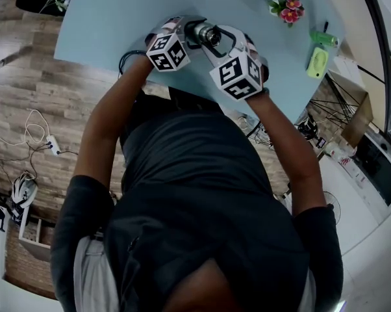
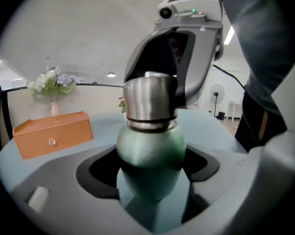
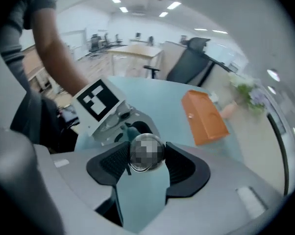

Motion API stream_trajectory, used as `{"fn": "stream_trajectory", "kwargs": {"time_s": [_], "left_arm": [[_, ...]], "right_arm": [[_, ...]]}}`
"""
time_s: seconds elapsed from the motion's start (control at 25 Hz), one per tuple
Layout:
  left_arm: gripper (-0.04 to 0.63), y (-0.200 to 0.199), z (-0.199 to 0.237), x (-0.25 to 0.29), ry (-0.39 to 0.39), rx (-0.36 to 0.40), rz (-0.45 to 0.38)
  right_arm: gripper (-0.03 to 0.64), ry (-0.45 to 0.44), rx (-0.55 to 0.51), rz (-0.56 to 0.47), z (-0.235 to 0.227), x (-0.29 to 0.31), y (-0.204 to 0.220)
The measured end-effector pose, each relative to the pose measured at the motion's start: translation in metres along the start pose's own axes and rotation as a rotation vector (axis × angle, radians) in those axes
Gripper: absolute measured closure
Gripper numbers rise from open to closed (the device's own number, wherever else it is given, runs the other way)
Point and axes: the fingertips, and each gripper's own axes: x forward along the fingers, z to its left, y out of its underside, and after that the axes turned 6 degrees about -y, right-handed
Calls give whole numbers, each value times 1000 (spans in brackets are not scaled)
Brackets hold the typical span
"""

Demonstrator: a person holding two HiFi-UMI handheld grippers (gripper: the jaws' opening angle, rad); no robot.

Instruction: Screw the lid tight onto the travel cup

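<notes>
The travel cup (image 1: 205,34) is held between both grippers above the near edge of the light blue table (image 1: 117,18). My left gripper (image 2: 150,165) is shut on the cup's green body (image 2: 150,148), its black pads pressing both sides. The steel lid (image 2: 150,102) sits on top of that body. My right gripper (image 3: 146,161) is shut on the steel lid (image 3: 146,153), one ribbed pad on each side. In the head view the left gripper (image 1: 184,32) and the right gripper (image 1: 216,39) meet at the cup, marker cubes facing up. The thread between lid and body is hidden.
An orange box (image 2: 52,133) lies on the table behind the cup, with a vase of flowers (image 2: 52,84) beyond it. A pink flower bunch (image 1: 286,8) and green items (image 1: 319,60) sit at the table's right. A black chair (image 3: 194,58) stands past the table.
</notes>
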Motion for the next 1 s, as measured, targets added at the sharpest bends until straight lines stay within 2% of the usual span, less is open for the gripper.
{"fn": "stream_trajectory", "kwargs": {"time_s": [0.08, 0.16, 0.32, 0.52, 0.64, 0.72, 0.8, 0.88, 1.0], "left_arm": [[170, 0, 0, -2, -11, 4, 0], [170, 0, 0, -3, -21, 2, 0], [170, 0, 1, -2, -8, -10, 1], [170, -1, 1, -1, -4, -16, -1], [170, -1, 0, -1, -2, -20, -1], [170, -1, 0, -1, 0, -22, -2], [170, -1, 0, -1, 4, -23, -4], [170, -1, 0, -1, 9, -25, -5], [170, -1, 1, -1, 10, -26, -4]], "right_arm": [[383, 145, 144, -41, 0, 0, -2], [382, 213, 207, -65, 0, 1, -3], [382, 207, 276, -87, -5, 1, -2], [382, 186, 273, -77, -6, 1, -1], [380, 119, 235, -47, -4, 0, 0], [379, 20, 137, -30, 2, -3, -5], [376, -111, -42, -11, 8, -11, -11], [374, -236, -289, 42, 12, -18, -14], [368, -366, -679, 169, 11, -20, -7]]}}
